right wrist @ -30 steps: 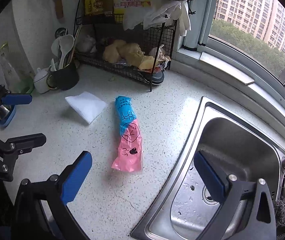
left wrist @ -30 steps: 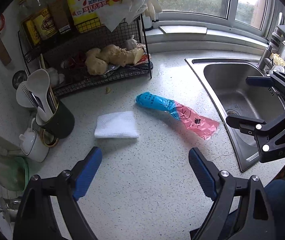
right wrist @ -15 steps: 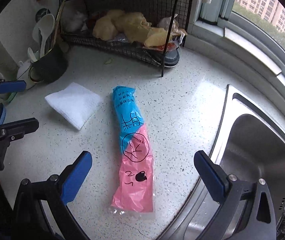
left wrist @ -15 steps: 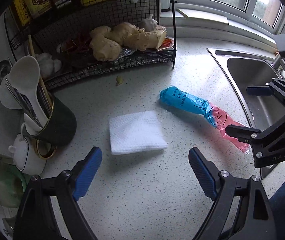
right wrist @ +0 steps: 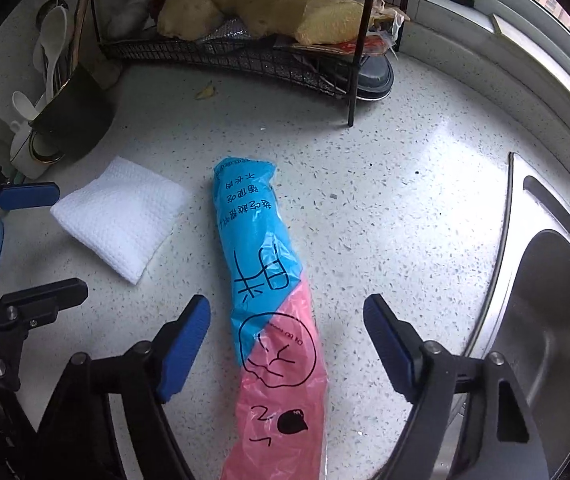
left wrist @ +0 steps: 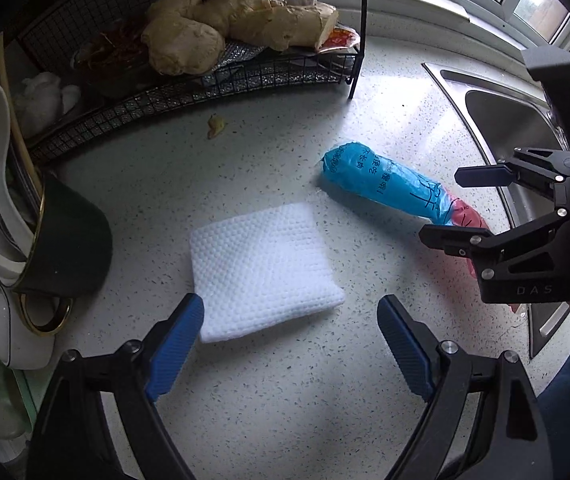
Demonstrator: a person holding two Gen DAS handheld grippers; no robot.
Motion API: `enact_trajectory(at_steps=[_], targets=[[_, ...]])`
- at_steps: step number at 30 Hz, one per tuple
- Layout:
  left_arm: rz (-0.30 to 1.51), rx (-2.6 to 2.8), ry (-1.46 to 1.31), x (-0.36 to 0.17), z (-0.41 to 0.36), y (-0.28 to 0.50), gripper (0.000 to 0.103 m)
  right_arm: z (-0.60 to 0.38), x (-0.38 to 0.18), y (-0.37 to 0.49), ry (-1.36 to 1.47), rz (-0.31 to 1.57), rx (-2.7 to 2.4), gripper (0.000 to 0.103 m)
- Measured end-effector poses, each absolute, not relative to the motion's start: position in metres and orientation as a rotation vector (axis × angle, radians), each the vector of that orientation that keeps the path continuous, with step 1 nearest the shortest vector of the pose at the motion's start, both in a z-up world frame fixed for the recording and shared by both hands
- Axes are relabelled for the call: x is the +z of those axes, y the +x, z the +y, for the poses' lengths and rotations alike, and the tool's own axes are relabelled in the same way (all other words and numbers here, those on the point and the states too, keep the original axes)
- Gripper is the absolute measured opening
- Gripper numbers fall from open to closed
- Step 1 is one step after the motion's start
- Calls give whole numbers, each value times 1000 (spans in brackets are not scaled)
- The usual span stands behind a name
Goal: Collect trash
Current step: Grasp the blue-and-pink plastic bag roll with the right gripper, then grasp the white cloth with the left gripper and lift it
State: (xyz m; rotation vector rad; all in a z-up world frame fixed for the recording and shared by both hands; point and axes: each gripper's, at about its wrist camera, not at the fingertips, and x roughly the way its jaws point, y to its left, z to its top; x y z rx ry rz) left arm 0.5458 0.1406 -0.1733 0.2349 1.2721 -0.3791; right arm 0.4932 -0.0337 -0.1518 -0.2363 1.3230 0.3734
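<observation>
Left hand-held gripper [left wrist: 289, 344] open over white cloth [left wrist: 263, 270].

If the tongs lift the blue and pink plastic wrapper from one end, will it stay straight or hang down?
The blue and pink plastic wrapper is thin, crinkled film, so it would probably droop. It looks light and may slip. Its flat pink end suggests little inside there.

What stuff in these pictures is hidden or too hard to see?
- Blue and pink bag: what is inside cannot be seen; its pink end runs off the bottom edge of the right wrist view, and the right gripper covers it in the left wrist view.
- Sink: cut off by the right wrist view's edge.
- Yellow scrap by the wire rack: too small to identify.
- Dark cup: its inside is hidden.
</observation>
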Motion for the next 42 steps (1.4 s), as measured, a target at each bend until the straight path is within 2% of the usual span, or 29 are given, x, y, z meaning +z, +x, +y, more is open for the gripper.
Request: enact_trajectory(at_steps=[1, 7, 13, 16, 20, 23, 28, 31, 33, 36, 42], targets=[[1282, -383, 223, -176, 141, 548, 87, -34, -153, 493, -239, 1325, 374, 58], [1316, -383, 171, -190, 146, 563, 87, -32, -160, 494, -259, 1343, 378, 35], [1327, -386, 197, -201, 147, 573, 87, -36, -163, 487, -206, 1363, 387, 26], [1327, -381, 224, -209, 144, 575, 87, -36, -162, 487, -212, 1365, 383, 25], [1334, -387, 262, -219, 144, 576, 62, -43, -165, 492, -204, 1367, 379, 25], [1327, -392, 278, -222, 143, 573, 61, -42, -165, 491, -205, 1368, 377, 25], [1326, -391, 282, -220, 144, 570, 46, -41, -166, 492, -200, 1367, 379, 25], [1325, -389, 277, -218, 142, 567, 33, -41, -166, 488, -196, 1365, 387, 24], [1321, -395, 271, -216, 139, 564, 14, -42, -166, 483, -179, 1357, 395, 23], [1307, -395, 284, -211, 133, 552, 10, -46, -159, 477, -174, 1327, 401, 21], [1250, -409, 258, -183, 122, 513, 10, -56, -133, 455, -154, 1273, 398, 21]])
